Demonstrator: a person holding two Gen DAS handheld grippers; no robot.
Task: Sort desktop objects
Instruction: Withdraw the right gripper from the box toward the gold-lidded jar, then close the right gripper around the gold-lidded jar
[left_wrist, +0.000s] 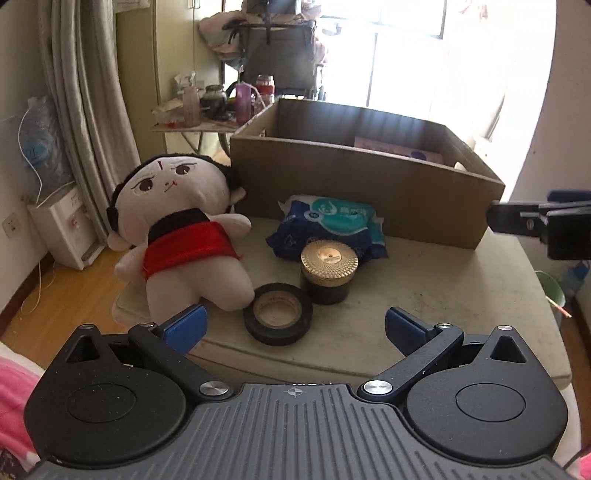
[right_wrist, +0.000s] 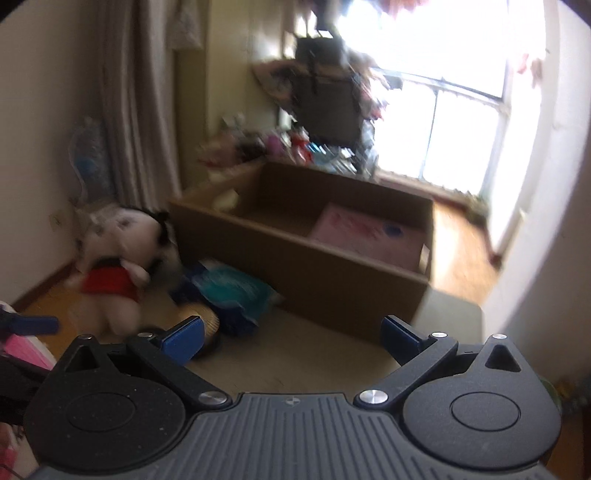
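Hovering low over the near edge of the tabletop (left_wrist: 424, 280), the left gripper (left_wrist: 293, 325) has its blue-padded jaws spread wide with nothing between them. Just ahead of it, near that edge, lies a black tape roll (left_wrist: 277, 313) flat on its side. Touching the roll on its far right stands a dark jar (left_wrist: 327, 271) with a ribbed gold lid, upright. Behind the jar, and partly hidden by it, rests a blue and teal tissue pack (left_wrist: 332, 225), crumpled at its ends. Toward the left edge of the tabletop a plush doll (left_wrist: 184, 236) in a red wrap lies on its back, its head toward the far left corner and one foot just beside the tape roll. Along the far edge sits an open cardboard box (left_wrist: 369, 184), its near wall just behind the tissue pack; a pink flat item (right_wrist: 365, 232) lies inside at the right end of the box.

The right gripper (right_wrist: 291, 334), seen from its own blurred view, hangs above the tabletop in front of the box's near wall, its jaws fully apart and empty. From the left wrist view, part of it (left_wrist: 535, 221) shows at the right edge of the tabletop, beside the box's right corner.
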